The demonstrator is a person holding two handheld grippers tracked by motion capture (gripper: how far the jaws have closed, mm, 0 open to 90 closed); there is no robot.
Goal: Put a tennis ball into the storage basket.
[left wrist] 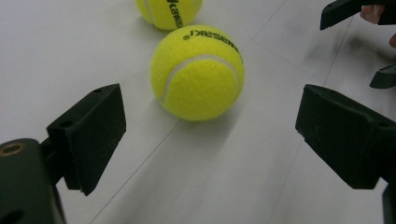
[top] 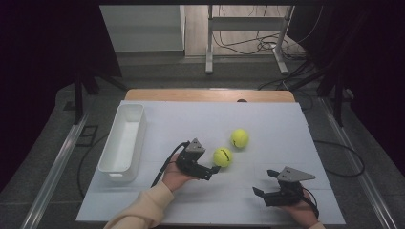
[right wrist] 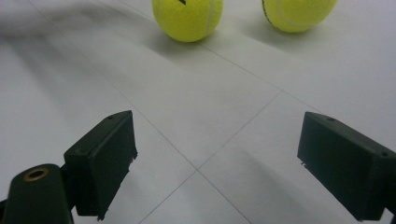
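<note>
A white counter [top: 267, 129] carries everything, with a strip of bare wood showing along its far edge. Toward its left side stands a long white plastic bin [top: 123, 141], set lengthwise away from the person and holding nothing.

The left tool [top: 216, 168] lies near the middle of the counter, held by a hand [top: 175, 177] in a cream sleeve. Its jaws are spread wide apart and grasp nothing. In the left gripper view the near tennis ball [left wrist: 198, 73] sits on the counter ahead of the jaws, beyond their tips and not touched by either.

The right tool [top: 265, 182] rests lower and to the right, well apart from both balls, its jaws likewise released and bare over the counter surface.

The near tennis ball [top: 222, 157] lies just beyond the left tool's tips. The far tennis ball [top: 239, 138] sits close behind it and a little to the right, a small gap between the two. Both are yellow-green with black lettering.
</note>
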